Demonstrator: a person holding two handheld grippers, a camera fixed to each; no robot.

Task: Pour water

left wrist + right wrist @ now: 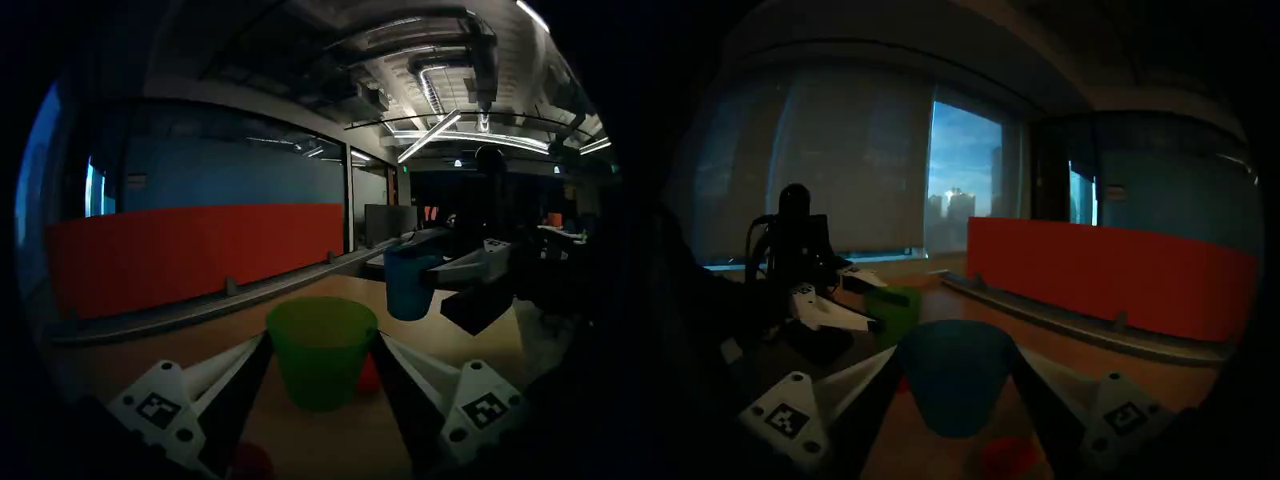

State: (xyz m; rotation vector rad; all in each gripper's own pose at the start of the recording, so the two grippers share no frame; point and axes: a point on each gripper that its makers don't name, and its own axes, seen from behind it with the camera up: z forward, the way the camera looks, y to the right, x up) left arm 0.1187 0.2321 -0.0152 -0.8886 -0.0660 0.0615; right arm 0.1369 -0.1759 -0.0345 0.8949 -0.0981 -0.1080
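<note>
Holding a green plastic cup point(322, 364) upright in the left gripper point(322, 340), both fingers pressed to its sides and parted by no more than the cup's width, over a wooden tabletop point(336, 448). Holding a blue cup point(956, 380) likewise in the right gripper point(956, 354), fingers tight on either side, mouth up. In the left gripper view, placing the blue cup up and to the right of the green one, near but apart. Cannot tell whether either contains water. Beyond the table edge, facing a red panel point(200, 252); in the right gripper view, also a window point(964, 176) with a skyline.
</note>
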